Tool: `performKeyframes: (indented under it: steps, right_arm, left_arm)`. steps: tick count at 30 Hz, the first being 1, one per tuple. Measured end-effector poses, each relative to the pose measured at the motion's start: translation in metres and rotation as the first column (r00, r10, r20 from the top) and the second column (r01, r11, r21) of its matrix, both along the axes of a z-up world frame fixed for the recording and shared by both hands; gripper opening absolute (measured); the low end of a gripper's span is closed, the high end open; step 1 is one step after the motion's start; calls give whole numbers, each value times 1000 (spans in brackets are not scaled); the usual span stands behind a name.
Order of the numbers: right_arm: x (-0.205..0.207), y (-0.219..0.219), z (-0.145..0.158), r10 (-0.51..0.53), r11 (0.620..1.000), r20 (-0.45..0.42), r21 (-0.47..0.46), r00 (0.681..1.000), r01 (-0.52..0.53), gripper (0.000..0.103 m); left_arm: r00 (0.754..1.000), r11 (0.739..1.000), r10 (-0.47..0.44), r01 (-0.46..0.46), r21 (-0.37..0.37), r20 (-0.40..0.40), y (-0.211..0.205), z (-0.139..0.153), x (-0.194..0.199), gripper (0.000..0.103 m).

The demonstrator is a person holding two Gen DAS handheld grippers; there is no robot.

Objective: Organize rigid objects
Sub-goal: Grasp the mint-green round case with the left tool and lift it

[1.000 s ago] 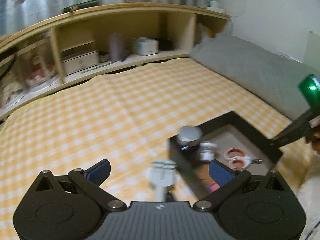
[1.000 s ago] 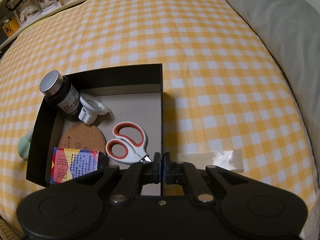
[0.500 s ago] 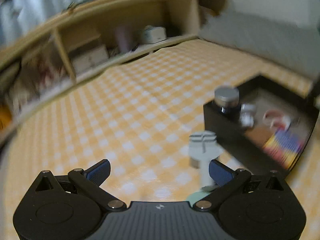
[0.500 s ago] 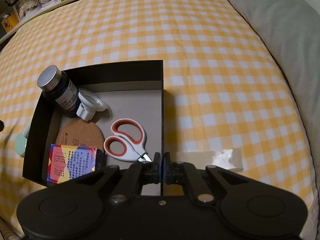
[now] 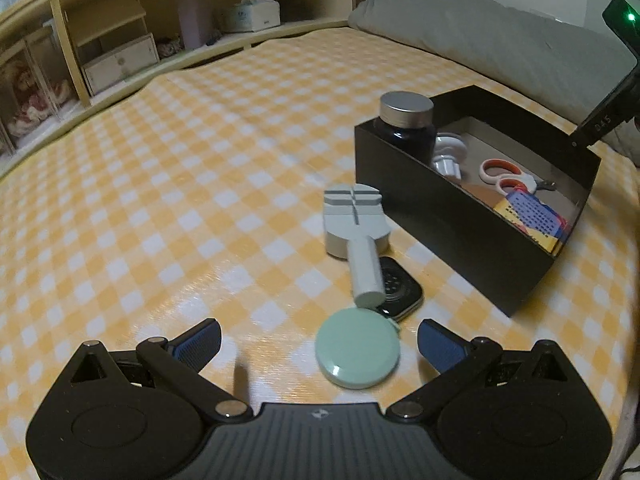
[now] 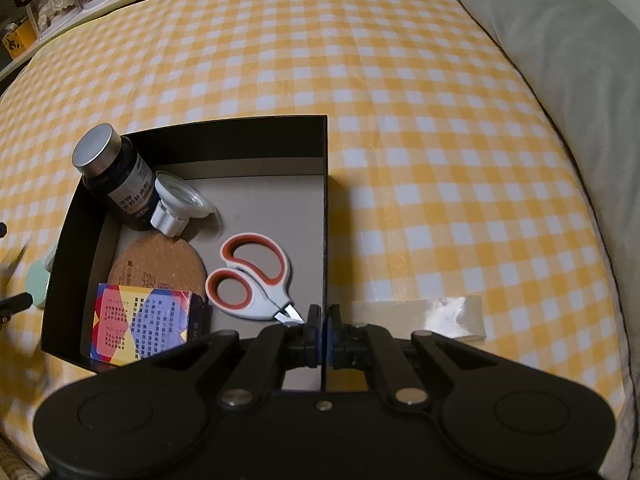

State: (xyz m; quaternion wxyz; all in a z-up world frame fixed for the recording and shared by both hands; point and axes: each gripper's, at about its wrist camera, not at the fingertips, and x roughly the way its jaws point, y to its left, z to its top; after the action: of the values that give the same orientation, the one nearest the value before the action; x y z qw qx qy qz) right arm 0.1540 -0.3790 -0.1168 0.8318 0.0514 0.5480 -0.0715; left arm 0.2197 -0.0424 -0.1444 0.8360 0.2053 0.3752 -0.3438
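Disc (image 5: 357, 347), mint and probably slick hard plastic, sits between the wide left claw (image 5: 319, 341); pinch its rim (right claw (image 6: 321, 319) clamps the box wall (image 6: 325, 216)).

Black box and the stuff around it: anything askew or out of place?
Three items lie outside the black box on the cloth: a grey slotted tool whose handle rests across a smartwatch, with a mint round case beside them. Inside, the white cap is tipped against the dark bottle.
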Motion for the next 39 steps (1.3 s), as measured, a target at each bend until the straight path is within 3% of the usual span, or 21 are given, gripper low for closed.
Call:
performKeyframes:
  steps: [10,16,18,29,39]
  right_arm:
    - [1,0,-3,1,1000,-3,-3,1000,-1,3]
    - [1,1,-3,1,1000,-3,-3,1000,-1,3]
    - [1,1,-3,1,1000,-3,-3,1000,-1,3]
    - [1,0,-4,2,1000,-4,-5,1000,-2,3]
    - [1,0,-4,1,1000,-4,-4,1000,-1,3]
  left_arm:
    - [996,999,-5,2,-42,-85,-10,-8,-1,85]
    - [995,1000,-15,14,-17,-98,-15,-11,-3,55]
    - [994,1000,-11,11,-8,-111,-14,-14,-1,51]
    - [993,999,-33,34,6,-111,-14,-13,-2,51]
    - [995,993,-38,26,-119,-94,-14,26,-6,51]
